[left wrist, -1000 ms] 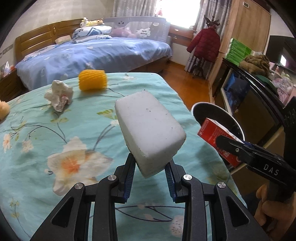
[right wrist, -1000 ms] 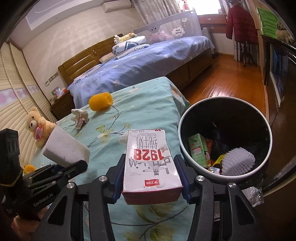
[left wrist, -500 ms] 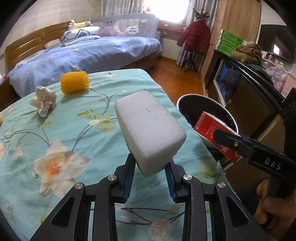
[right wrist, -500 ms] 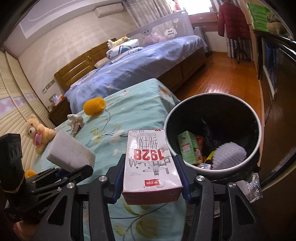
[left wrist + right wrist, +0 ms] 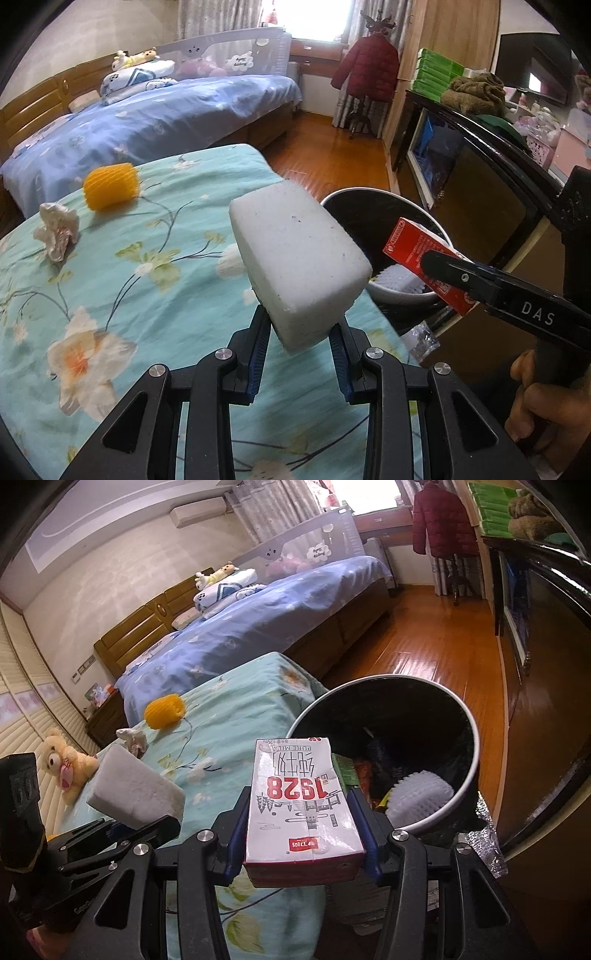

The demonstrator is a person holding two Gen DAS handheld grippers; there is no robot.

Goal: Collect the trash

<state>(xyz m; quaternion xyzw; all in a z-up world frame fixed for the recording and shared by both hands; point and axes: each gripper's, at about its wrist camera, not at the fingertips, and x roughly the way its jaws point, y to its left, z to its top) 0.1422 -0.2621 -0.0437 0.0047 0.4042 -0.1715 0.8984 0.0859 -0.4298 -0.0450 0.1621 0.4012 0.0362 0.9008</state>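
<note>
Now left claw (image 5: 300, 345) clamps one foam block (image 5: 297, 264), right claw (image 5: 303, 834) one milk carton (image 5: 301, 797); one bin (image 5: 469, 720)

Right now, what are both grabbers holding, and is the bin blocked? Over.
Left gripper shut on white foam block. Right gripper shut on red-and-white milk carton. Round black trash bin open, unblocked.

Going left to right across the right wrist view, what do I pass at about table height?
teddy bear → white foam block → milk carton → white brush inside the trash bin.
</note>
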